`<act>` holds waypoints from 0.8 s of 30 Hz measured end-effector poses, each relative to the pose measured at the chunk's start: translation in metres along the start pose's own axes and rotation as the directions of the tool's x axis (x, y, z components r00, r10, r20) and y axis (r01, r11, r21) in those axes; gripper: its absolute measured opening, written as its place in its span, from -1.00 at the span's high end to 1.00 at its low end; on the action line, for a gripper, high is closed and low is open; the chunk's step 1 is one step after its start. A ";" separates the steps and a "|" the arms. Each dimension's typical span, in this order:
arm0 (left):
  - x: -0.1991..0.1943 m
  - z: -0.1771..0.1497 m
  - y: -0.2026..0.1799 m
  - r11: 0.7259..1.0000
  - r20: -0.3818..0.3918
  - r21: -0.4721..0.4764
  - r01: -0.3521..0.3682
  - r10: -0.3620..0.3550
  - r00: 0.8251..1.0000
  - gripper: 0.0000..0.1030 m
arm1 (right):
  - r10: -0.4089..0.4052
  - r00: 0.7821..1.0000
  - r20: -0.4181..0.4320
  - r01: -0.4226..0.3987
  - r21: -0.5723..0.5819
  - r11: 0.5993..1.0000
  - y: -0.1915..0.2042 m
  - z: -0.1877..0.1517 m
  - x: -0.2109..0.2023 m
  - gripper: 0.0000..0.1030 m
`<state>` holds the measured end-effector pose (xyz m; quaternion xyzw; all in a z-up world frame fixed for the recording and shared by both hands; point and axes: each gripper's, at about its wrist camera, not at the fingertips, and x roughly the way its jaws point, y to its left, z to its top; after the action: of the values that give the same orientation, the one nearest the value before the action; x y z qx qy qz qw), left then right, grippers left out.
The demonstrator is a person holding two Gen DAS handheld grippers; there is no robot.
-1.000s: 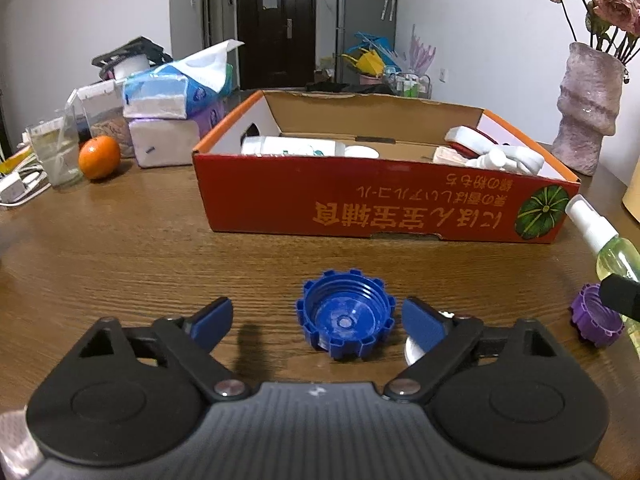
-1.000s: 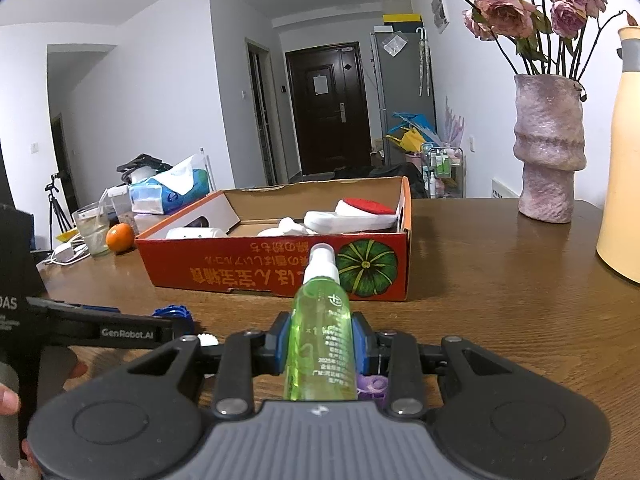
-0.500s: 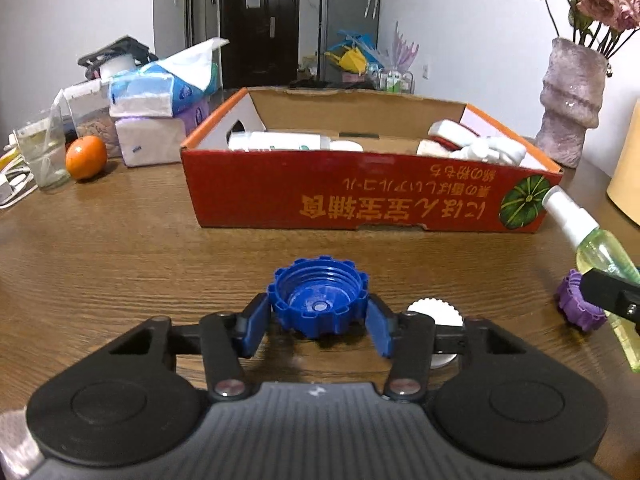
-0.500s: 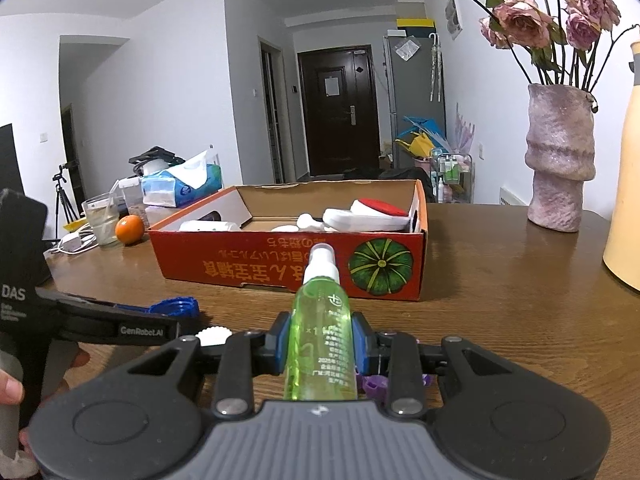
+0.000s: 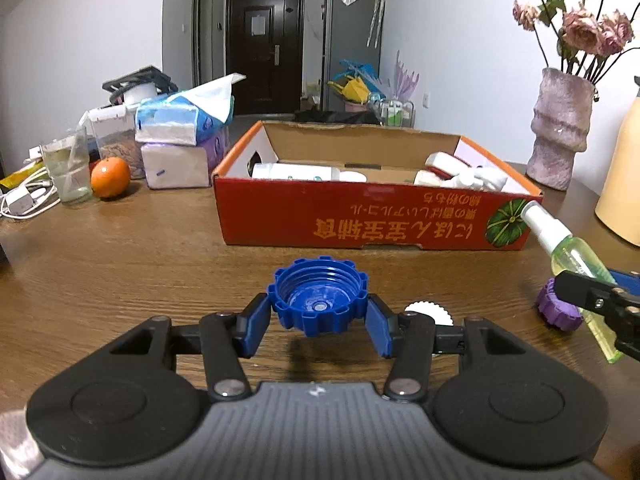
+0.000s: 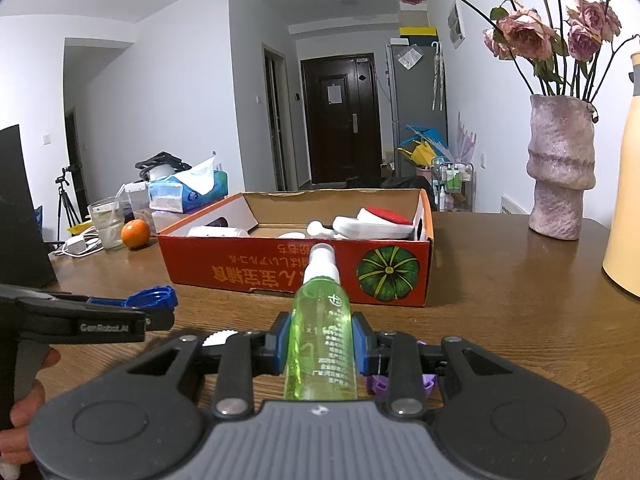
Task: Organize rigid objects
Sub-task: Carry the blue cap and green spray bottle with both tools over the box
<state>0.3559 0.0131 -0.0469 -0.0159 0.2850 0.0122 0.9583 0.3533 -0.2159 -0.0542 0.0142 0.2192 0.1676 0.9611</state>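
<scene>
My left gripper (image 5: 318, 320) is shut on a blue ridged bottle cap (image 5: 319, 295) and holds it a little above the wooden table (image 5: 120, 248), open side up. My right gripper (image 6: 322, 342) is shut on a green spray bottle (image 6: 322, 332) with a white nozzle, pointing at the red cardboard box (image 6: 280, 276). The same bottle (image 5: 576, 264) shows at the right in the left wrist view. The box (image 5: 360, 216) holds white bottles and other white items. A white cap (image 5: 428, 314) and a purple cap (image 5: 556, 312) lie on the table.
A tissue pack (image 5: 180, 120), an orange (image 5: 110, 177), a glass (image 5: 68, 172) and cables stand at the far left. A pink vase (image 5: 560, 128) with dried roses and a yellow jug (image 5: 620, 176) stand at the right. The purple cap (image 6: 378, 384) lies under my right gripper.
My left gripper closed on the blue cap and lifted it off the table. My right gripper, holding the spray bottle, rose a little.
</scene>
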 end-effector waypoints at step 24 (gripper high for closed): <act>-0.045 0.042 -0.014 0.999 0.177 0.002 0.052 -0.052 0.983 -0.03 | 0.016 0.995 0.102 -0.020 0.033 0.999 0.030 0.033 -0.007 0.41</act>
<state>0.3421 0.0001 0.0135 -0.0234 0.1983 -0.0112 0.9798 0.3514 -0.1889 -0.0187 0.0410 0.1725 0.1716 0.9691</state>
